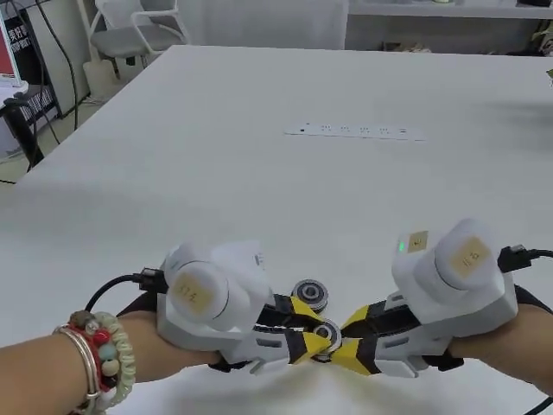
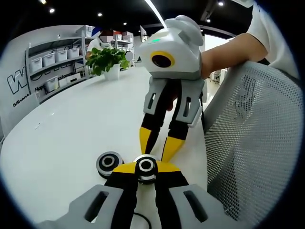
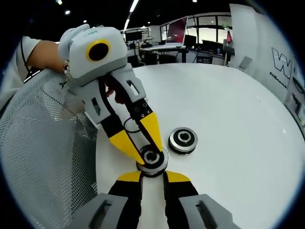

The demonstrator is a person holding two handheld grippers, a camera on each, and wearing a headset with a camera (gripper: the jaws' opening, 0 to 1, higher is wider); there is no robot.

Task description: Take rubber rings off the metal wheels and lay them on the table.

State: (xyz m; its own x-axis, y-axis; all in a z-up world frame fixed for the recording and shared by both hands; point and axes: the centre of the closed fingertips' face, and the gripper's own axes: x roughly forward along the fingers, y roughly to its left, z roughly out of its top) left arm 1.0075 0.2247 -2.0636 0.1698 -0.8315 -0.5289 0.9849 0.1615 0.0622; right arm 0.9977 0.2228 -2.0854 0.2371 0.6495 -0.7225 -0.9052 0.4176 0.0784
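Left gripper (image 2: 144, 168) clamped on wheel (image 3: 152, 161), right gripper (image 3: 153, 177) jaws apart at its rim.

The head view looks forward and down over the white surface (image 1: 259, 173), both tools low and near. The left gripper view rides behind the left tool (image 2: 144, 169), closely facing the right tool (image 2: 157, 146); the right gripper view looks back. Both share the black-rimmed metal wheel (image 2: 146, 166) between the tools.

L gripper (image 1: 318, 330) & R gripper (image 1: 346, 335): white rounded shells, blk jaws w/ yellow tips, blk cables (image 1: 121, 281) at rear. Beaded bracelets (image 1: 99, 359) behind L; green LED (image 1: 401, 246) atop R.
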